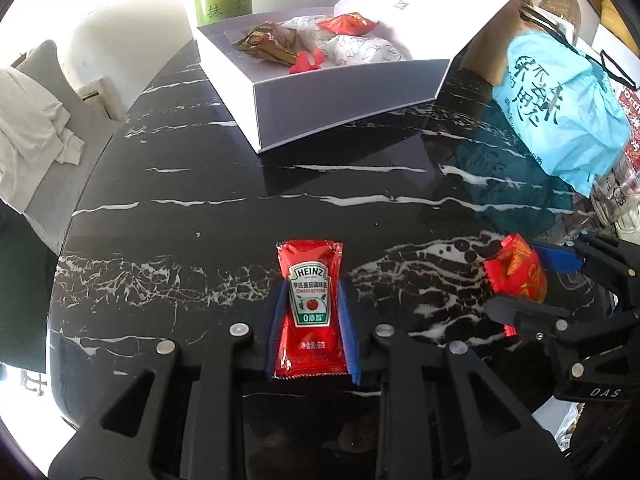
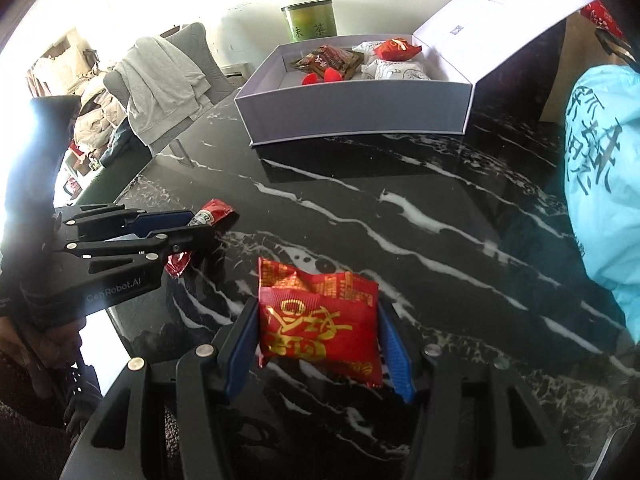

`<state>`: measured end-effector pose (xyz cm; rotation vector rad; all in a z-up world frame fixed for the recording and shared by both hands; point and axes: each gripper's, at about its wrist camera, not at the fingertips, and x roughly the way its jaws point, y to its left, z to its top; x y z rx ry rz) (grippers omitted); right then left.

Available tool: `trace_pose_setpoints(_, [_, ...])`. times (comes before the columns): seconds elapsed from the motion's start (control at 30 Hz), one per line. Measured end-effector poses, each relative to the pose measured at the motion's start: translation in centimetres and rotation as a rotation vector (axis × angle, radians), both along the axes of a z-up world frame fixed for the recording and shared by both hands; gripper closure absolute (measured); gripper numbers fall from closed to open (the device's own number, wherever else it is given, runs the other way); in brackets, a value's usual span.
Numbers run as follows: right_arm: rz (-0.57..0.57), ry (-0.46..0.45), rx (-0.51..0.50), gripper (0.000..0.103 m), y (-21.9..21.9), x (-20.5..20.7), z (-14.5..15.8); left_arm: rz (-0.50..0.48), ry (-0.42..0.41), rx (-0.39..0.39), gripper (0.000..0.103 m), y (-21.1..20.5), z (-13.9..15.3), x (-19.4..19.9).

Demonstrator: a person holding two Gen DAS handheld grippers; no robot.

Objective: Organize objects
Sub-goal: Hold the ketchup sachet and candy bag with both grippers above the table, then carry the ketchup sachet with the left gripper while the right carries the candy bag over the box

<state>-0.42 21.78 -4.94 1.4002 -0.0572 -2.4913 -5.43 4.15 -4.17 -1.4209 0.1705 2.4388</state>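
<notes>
We clamp the left hand-held gripper [image 1: 311, 322] on the flat red foil ketchup sachet [image 1: 310, 308], and the right hand-held gripper [image 2: 318, 340] on the puffy red-and-gold foil snack packet [image 2: 320, 324], both low over the black white-veined marble counter [image 1: 224, 184]. The sachet's long axis runs along the fingers, label upright, pointing toward the open white cardboard box [image 1: 344, 92]. The pick-up step appears complete; next we carry both into that box.

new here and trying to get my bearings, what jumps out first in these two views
Two bright red packets stand out against the black marble table: a Heinz ketchup sachet pinched in the left gripper, and a red and gold snack packet between the right gripper's pads. Beyond them an open white box holds more wrapped snacks, with a turquoise bag on its right.
</notes>
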Motion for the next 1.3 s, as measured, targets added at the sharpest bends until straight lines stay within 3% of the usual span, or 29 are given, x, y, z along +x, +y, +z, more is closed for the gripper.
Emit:
trace_pose_setpoints(0.3, [0.026,0.004,0.026,0.045,-0.1,-1.7,1.3,-0.017,-0.053,0.08,0.079,-0.7,0.3,-0.8])
trace_pose_setpoints(0.53, [0.052,-0.003,-0.016,0.045,-0.4,-2.8,1.4,-0.026,-0.05,0.09,0.079,-1.1,1.6,-1.8])
trace_pose_setpoints(0.77, [0.055,0.017,0.015,0.045,-0.6,-2.9,2.2,-0.025,-0.028,0.09,0.079,-1.1,2.2,-2.3])
trace_pose_setpoints(1.1, [0.069,0.085,0.044,0.046,-0.3,-3.4,4.9,-0.067,0.044,0.084,0.079,-0.1,4.7,-2.7])
trace_pose_setpoints(1.3, [0.085,0.128,0.041,0.045,-0.1,-4.3,6.9,-0.104,0.134,0.068,0.079,0.6,7.6,-2.7])
